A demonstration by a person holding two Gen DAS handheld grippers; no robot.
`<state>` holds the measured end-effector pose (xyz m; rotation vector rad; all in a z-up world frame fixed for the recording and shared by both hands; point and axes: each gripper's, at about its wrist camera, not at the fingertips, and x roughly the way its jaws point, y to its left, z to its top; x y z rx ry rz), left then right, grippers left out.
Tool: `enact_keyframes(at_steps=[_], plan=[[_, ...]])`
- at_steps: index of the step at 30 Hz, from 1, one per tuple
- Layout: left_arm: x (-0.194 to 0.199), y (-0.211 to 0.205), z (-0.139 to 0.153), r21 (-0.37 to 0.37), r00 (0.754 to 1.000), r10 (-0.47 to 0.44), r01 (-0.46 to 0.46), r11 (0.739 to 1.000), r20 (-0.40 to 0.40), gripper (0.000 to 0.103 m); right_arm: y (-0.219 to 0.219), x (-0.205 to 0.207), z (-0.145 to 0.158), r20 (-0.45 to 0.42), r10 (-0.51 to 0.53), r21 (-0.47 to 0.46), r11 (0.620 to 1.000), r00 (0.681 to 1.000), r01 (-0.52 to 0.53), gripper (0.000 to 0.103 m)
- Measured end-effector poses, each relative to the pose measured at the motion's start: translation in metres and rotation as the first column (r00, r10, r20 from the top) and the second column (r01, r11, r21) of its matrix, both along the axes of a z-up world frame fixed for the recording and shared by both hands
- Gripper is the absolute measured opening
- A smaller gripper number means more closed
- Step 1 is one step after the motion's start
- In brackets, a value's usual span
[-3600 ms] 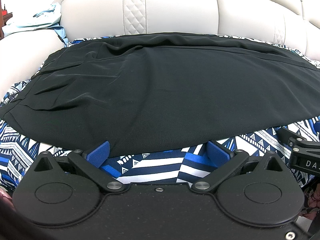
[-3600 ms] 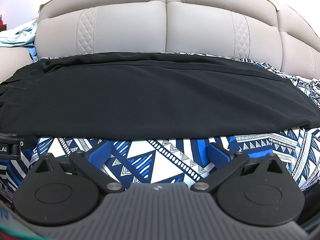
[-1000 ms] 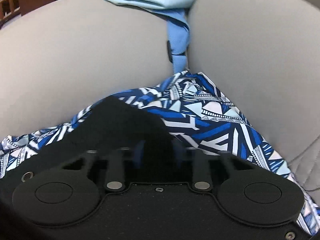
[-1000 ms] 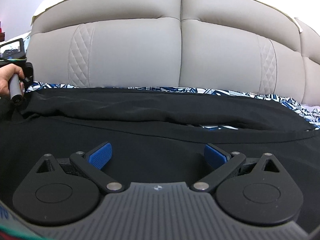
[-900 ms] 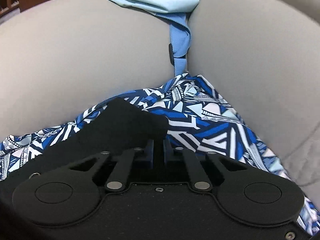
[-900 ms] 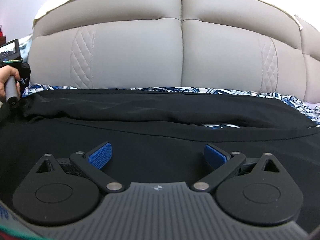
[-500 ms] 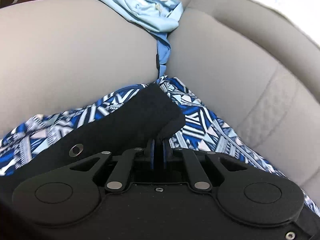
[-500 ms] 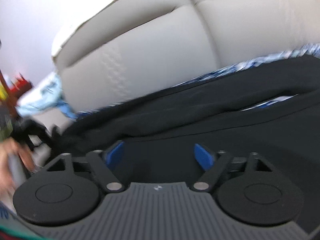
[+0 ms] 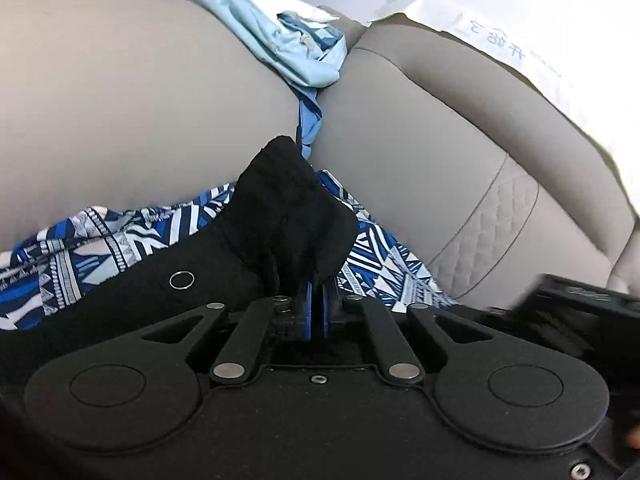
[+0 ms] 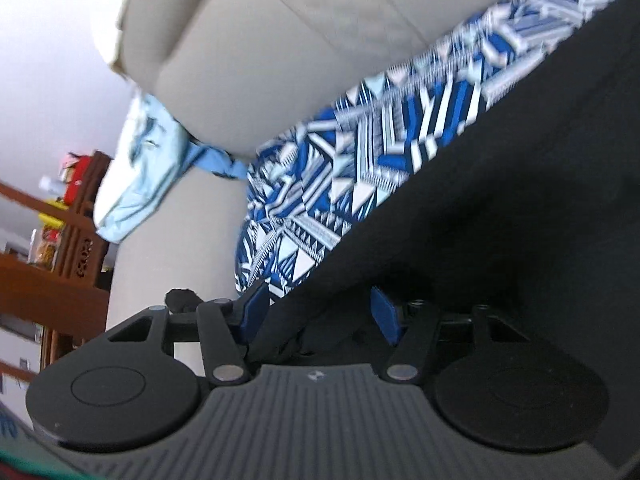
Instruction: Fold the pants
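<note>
The black pants (image 9: 280, 216) lie on a blue and white patterned cloth (image 9: 80, 240) spread over a beige sofa. My left gripper (image 9: 314, 300) is shut on a corner of the pants near the waistband, by a metal snap (image 9: 182, 280), and holds that corner lifted and bunched. In the right wrist view the pants (image 10: 500, 208) fill the lower right. My right gripper (image 10: 316, 312) is open, its blue pads (image 10: 384, 312) straddling the near edge of the pants. The view is tilted and blurred.
A light blue garment (image 9: 280, 40) is draped over the sofa armrest (image 9: 120, 100). The sofa backrest (image 9: 460, 160) rises behind. The other gripper's body (image 9: 572, 312) shows at the right edge. A wooden shelf (image 10: 52, 264) with items stands beyond the sofa.
My left gripper has lifted the pinched corner of the pants higher. My right gripper has swung left and tilted, its jaws narrowing around the pants' edge.
</note>
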<state>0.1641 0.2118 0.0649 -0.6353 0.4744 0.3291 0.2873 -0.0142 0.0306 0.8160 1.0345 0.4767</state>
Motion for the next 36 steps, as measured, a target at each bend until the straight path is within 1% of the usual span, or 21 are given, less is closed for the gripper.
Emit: enact_keyframes(at_steps=[2, 4, 5, 6, 8, 9, 11, 14, 16, 18, 20, 22, 24, 26, 28, 30, 32, 33, 34, 35, 36], plan=[[-0.001, 0.002, -0.001, -0.016, 1.000, -0.005, 0.005, 1.000, 0.000, 0.005, 0.011, 0.004, -0.006, -0.003, -0.008, -0.029, 1.000, 1.000, 0.008, 0.061], [-0.003, 0.003, -0.003, -0.022, 1.000, -0.010, 0.010, 1.000, -0.003, 0.005, 0.020, 0.009, -0.006, 0.009, -0.024, -0.073, 0.997, 1.000, 0.024, 0.053], [-0.004, 0.002, -0.004, -0.023, 1.000, -0.016, 0.016, 1.000, -0.005, 0.005, 0.024, 0.014, -0.006, 0.025, -0.039, -0.105, 0.994, 0.999, 0.042, 0.042], [-0.005, 0.001, -0.005, -0.025, 1.000, -0.024, 0.024, 0.999, -0.008, 0.005, 0.026, 0.018, -0.007, 0.033, -0.053, -0.126, 0.990, 0.998, 0.057, 0.026], [-0.008, 0.000, -0.007, -0.035, 0.999, -0.041, 0.040, 0.999, -0.013, 0.006, 0.025, 0.022, -0.009, 0.039, -0.084, -0.157, 0.984, 0.996, 0.089, 0.013], [-0.010, -0.001, -0.009, -0.040, 0.999, -0.049, 0.048, 0.998, -0.011, 0.006, 0.021, 0.021, -0.009, 0.037, -0.099, -0.148, 0.984, 0.994, 0.103, 0.008], [-0.018, -0.001, -0.011, -0.055, 0.998, -0.061, 0.061, 0.997, -0.002, 0.010, 0.016, 0.013, -0.006, 0.065, -0.113, -0.143, 0.982, 0.991, 0.121, 0.006], [-0.034, 0.002, -0.014, -0.093, 0.997, -0.076, 0.077, 0.993, 0.024, 0.020, 0.009, -0.014, 0.008, 0.177, -0.105, -0.187, 0.973, 0.979, 0.138, 0.006], [-0.044, 0.006, -0.017, -0.126, 0.994, -0.099, 0.103, 0.987, 0.041, 0.042, 0.004, -0.033, 0.017, 0.245, -0.096, -0.204, 0.968, 0.965, 0.148, 0.006], [-0.054, 0.012, -0.024, -0.169, 0.990, -0.127, 0.136, 0.976, 0.066, 0.048, -0.002, -0.054, 0.023, 0.304, -0.092, -0.210, 0.964, 0.948, 0.161, 0.006], [-0.064, 0.019, -0.034, -0.232, 0.987, -0.138, 0.153, 0.961, 0.076, 0.056, -0.005, -0.073, 0.024, 0.333, -0.091, -0.209, 0.964, 0.938, 0.168, 0.006], [-0.074, 0.028, -0.048, -0.328, 0.988, -0.134, 0.153, 0.932, 0.080, 0.065, -0.008, -0.092, 0.025, 0.353, -0.094, -0.208, 0.962, 0.931, 0.176, 0.006], [-0.081, 0.037, -0.059, -0.414, 0.987, -0.116, 0.151, 0.897, 0.109, 0.066, -0.009, -0.106, 0.025, 0.365, -0.095, -0.209, 0.961, 0.926, 0.181, 0.006], [-0.085, 0.043, -0.061, -0.456, 0.987, -0.103, 0.150, 0.877, 0.127, 0.068, -0.011, -0.118, 0.023, 0.363, -0.104, -0.202, 0.961, 0.926, 0.187, 0.006], [-0.088, 0.047, -0.061, -0.468, 0.985, -0.085, 0.147, 0.871, 0.151, 0.075, -0.013, -0.128, 0.021, 0.351, -0.114, -0.193, 0.963, 0.929, 0.191, 0.006], [-0.087, 0.050, -0.060, -0.468, 0.987, -0.056, 0.121, 0.875, 0.150, 0.074, -0.011, -0.138, 0.016, 0.345, -0.118, -0.204, 0.959, 0.931, 0.198, 0.006], [-0.089, 0.053, -0.061, -0.473, 0.991, -0.011, 0.072, 0.878, 0.131, 0.065, -0.009, -0.150, 0.010, 0.346, -0.117, -0.222, 0.954, 0.931, 0.202, 0.006], [-0.090, 0.054, -0.062, -0.464, 0.993, 0.008, 0.049, 0.884, 0.118, 0.052, -0.006, -0.156, 0.007, 0.348, -0.113, -0.234, 0.951, 0.931, 0.203, 0.006], [-0.090, 0.054, -0.062, -0.441, 0.995, 0.027, 0.017, 0.897, 0.094, 0.035, -0.005, -0.160, 0.006, 0.352, -0.110, -0.241, 0.949, 0.930, 0.203, 0.006], [-0.090, 0.054, -0.060, -0.401, 0.997, 0.046, -0.018, 0.916, 0.061, 0.026, -0.002, -0.165, 0.004, 0.359, -0.103, -0.251, 0.947, 0.928, 0.202, 0.006], [-0.090, 0.052, -0.059, -0.355, 0.998, 0.062, -0.046, 0.934, 0.033, 0.013, 0.002, -0.171, 0.002, 0.368, -0.095, -0.261, 0.944, 0.925, 0.201, 0.006]])
